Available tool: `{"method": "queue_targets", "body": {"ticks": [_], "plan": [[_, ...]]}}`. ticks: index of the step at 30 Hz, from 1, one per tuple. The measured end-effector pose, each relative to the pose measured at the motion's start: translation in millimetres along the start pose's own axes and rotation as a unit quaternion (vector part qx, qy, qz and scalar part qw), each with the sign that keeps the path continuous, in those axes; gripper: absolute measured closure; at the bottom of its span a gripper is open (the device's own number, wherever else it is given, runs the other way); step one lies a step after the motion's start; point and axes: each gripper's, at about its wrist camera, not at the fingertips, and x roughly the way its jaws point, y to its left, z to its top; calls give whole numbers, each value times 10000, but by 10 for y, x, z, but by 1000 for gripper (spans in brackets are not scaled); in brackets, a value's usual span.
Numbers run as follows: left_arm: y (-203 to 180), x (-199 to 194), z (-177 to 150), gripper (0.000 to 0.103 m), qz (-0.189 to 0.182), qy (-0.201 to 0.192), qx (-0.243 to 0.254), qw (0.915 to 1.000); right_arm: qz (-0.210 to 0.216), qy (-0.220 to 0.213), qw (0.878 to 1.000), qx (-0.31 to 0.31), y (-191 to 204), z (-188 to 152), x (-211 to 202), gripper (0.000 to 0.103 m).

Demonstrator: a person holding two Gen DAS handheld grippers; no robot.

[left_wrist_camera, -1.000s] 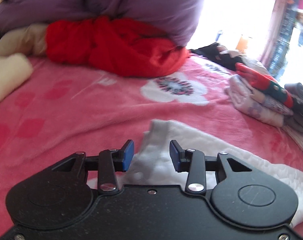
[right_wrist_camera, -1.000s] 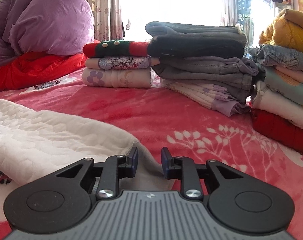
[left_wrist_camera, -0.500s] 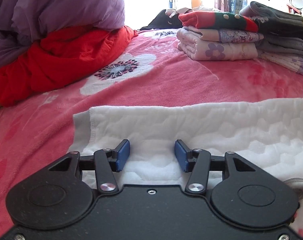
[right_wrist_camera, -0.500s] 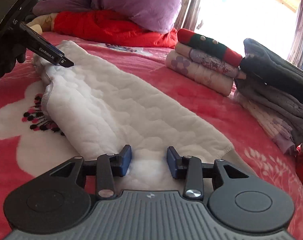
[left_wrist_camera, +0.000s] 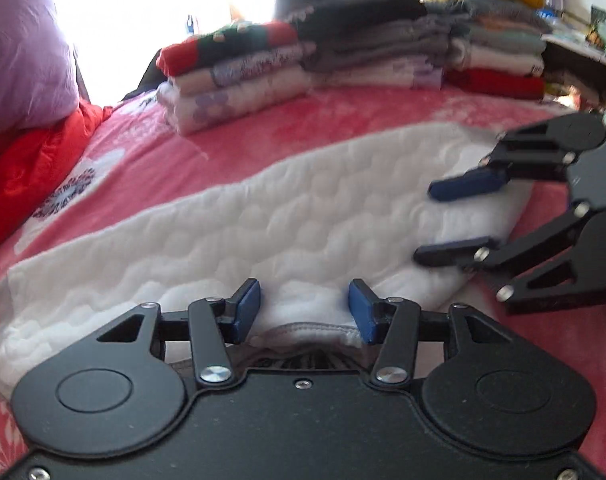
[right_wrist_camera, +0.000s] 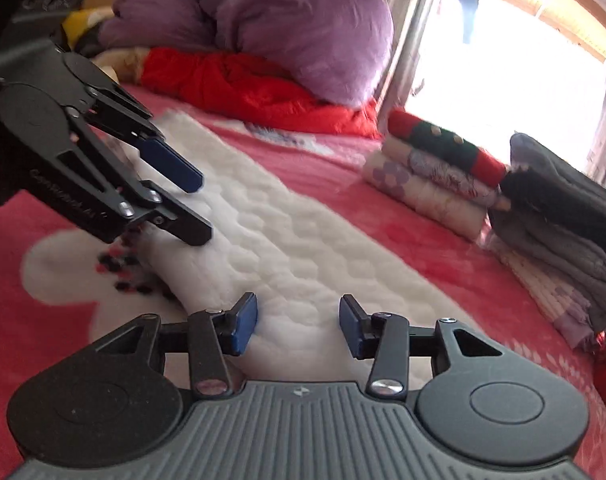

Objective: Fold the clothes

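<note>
White quilted garment lies lengthwise between the grippers: left gripper and right gripper both spread, one at each end.

Home bedroom: bed, purple pillow.

White quilted garment on pink floral blanket; purple duvet; red cloth.

A bed under a pink floral blanket faces a bright, overexposed window; a purple duvet is heaped near curtains.
</note>
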Motion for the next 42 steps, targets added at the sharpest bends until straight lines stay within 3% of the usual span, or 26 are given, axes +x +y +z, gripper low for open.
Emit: {"method": "queue_targets", "body": {"ticks": [2, 5, 9, 12, 14, 15, 17, 18, 21, 24, 28, 31, 32, 35, 38, 40, 42], "plan": [[4, 40, 27, 40, 58, -13, -45, 10000, 78, 80, 9994, 318, -85, -22, 59, 52], [47, 25, 28, 41, -5, 17, -169, 9999, -109, 48, 9997, 203, -38, -36, 62, 45], [122, -201, 86, 48, -225, -202, -295, 9991, 79, -197, 9975, 673, -166, 3, -112, 50], [139, -246, 118, 48, -364, -379, -411, 9978, -146, -506, 9936, 1002, -331, 13, -284, 52], [135, -100, 85, 48, -408, -120, -481, 9979, -309, -341, 9908, 1272, -509, -48, -211, 52], [131, 5, 53, 43, -344, 30, -497, 9982, -380, -120, 9890, 1425, -597, -96, -117, 51], [150, 95, 55, 39, -313, 15, -630, 9975, -213, 297, 9829, 1803, -739, -223, 84, 50], [160, 115, 76, 38, -308, 14, -686, 9972, -217, 255, 9806, 1929, -771, -246, 103, 50], [156, 44, 131, 40, -306, -42, -654, 9974, -419, 163, 9863, 1586, -667, -219, 102, 51], [167, -104, 155, 43, -380, -215, -655, 9969, -560, -217, 9868, 1503, -676, -137, -78, 52], [153, -154, 165, 43, -562, -237, -630, 9961, -577, -343, 9776, 1993, -1085, -160, -161, 49], [94, -135, 170, 43, -616, -233, -533, 9964, -201, -233, 9686, 2467, -1400, -285, -62, 50], [87, -125, 167, 43, -613, -226, -518, 9965, -160, -205, 9679, 2500, -1446, -301, -30, 51], [104, -110, 166, 43, -596, -221, -531, 9966, 49, -53, 9711, 2384, -1464, -325, 63, 84], [146, -124, 164, 43, -538, -236, -566, 9967, 115, 96, 9779, 2086, -1387, -334, 81, 84], [168, -132, 164, 43, -517, -239, -608, 9965, 152, -9, 9785, 2059, -1385, -335, 24, 82], [176, -132, 163, 43, -515, -242, -612, 9965, 175, 10, 9766, 2144, -1409, -365, 27, 50]]}}
